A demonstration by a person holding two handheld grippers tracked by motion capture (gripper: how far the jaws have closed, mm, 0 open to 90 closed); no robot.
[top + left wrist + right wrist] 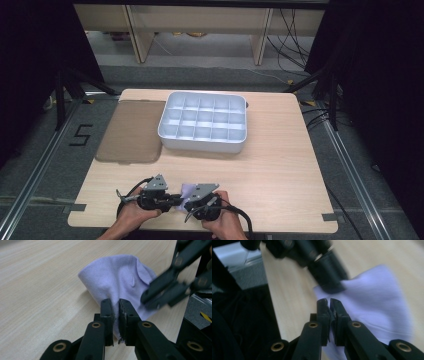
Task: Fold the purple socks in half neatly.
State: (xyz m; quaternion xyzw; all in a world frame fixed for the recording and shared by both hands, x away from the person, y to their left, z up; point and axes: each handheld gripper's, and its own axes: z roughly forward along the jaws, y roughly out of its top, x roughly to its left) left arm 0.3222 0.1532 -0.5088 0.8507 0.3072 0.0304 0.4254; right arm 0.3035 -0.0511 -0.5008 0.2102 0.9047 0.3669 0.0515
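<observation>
A small lilac cloth (187, 190) lies near the table's front edge, held between both grippers. In the left gripper view the cloth (120, 282) bulges up ahead, and my left gripper (115, 302) is shut on its near edge; the right gripper's dark jaws cross at the right. In the right gripper view my right gripper (328, 301) is shut on an edge of the cloth (374, 302), with the left gripper's body blurred just beyond. From the high view the left gripper (176, 200) and right gripper (186, 204) meet at the cloth, a hand on each.
A white compartment tray (203, 142) with several empty cells stands at the table's middle back. A brown translucent lid (131, 132) lies flat to its left. The wooden table (280, 175) has open room at the right.
</observation>
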